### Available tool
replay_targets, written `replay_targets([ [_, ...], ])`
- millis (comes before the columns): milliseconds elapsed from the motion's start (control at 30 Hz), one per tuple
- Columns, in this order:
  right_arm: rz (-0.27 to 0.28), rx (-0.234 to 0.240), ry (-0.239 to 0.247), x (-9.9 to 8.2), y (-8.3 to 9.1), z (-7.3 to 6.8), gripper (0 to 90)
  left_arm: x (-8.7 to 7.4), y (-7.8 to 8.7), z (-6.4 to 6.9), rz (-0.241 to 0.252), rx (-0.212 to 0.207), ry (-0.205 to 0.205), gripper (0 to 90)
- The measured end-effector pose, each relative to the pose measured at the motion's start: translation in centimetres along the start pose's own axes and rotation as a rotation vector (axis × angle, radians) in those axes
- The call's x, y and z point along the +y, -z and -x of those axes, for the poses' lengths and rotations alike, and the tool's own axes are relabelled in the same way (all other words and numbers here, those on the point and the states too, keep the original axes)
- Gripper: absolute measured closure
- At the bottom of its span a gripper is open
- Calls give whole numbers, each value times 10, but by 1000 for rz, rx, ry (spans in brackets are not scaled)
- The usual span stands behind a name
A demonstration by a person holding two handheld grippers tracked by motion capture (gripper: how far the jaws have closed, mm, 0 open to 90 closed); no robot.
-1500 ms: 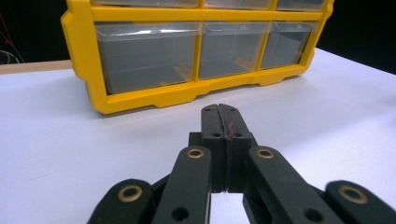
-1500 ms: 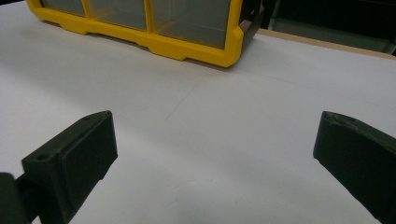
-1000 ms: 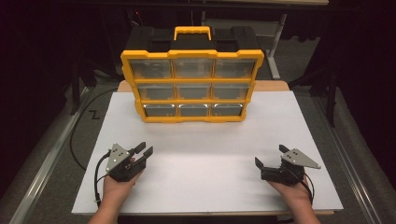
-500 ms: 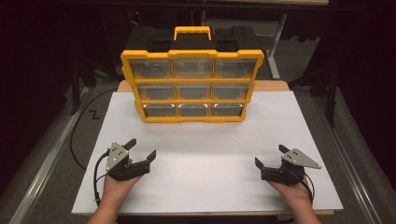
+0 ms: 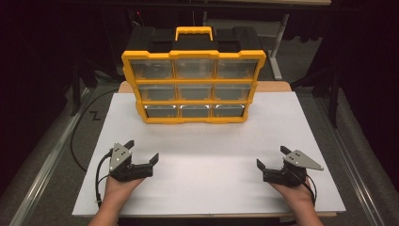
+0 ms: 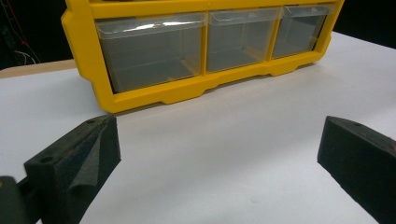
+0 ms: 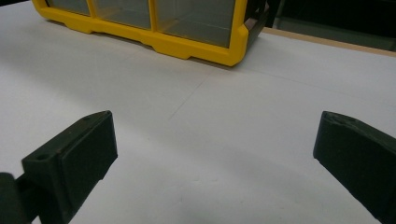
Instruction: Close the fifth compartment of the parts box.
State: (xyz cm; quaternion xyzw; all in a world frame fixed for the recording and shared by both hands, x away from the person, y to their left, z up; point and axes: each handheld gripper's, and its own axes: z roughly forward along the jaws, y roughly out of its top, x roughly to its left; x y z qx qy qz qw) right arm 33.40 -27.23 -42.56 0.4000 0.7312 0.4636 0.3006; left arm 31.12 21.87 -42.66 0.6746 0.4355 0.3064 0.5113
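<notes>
A yellow organizer (image 5: 193, 84) with nine clear drawers and a yellow carry handle stands upright at the back of the white board (image 5: 207, 150). Its bottom row of drawers (image 6: 154, 56) looks empty in the left gripper view. My left gripper (image 5: 142, 149) rests at the front left of the board, well short of the organizer. Its jaws have just been opening and stand wide with nothing between them (image 6: 219, 135). My right gripper (image 5: 272, 156) rests at the front right, open and empty (image 7: 217, 126), with the organizer's corner (image 7: 233, 46) ahead of it.
The white board lies on a wooden tabletop whose edge (image 5: 277, 87) shows behind it. A black cable (image 5: 77, 141) loops on the floor to the left. Dark stands and frames surround the table. Bare board lies between the grippers and the organizer.
The left gripper's jaws have spread from nearly together to wide apart. Both hands stayed where they were, and the right gripper looks the same.
</notes>
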Motion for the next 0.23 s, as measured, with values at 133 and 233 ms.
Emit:
replay_targets([
  [133, 0, 0, 0, 0, 0, 0, 11, 0, 0, -1, -7, 2, -2, 1],
  [233, 1, -1, -1, 0, 0, 0, 11, -1, -1, 0, -8, 6, -8, 1],
])
